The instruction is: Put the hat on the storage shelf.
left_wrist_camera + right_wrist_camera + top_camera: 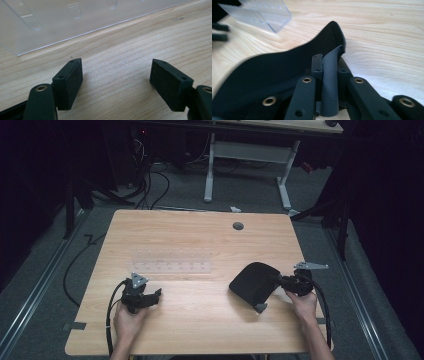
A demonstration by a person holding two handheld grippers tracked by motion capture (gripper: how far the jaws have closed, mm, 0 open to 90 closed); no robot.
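Black mat (274, 72) pinched by right gripper (329, 67) jaws | left gripper (116, 75) jaws wide, empty

You are working a lit table (200, 235) amid dark surroundings; the high view is looking soft, and the clear rack (259, 15) and the table's far left corner are blurring in the right gripper view.
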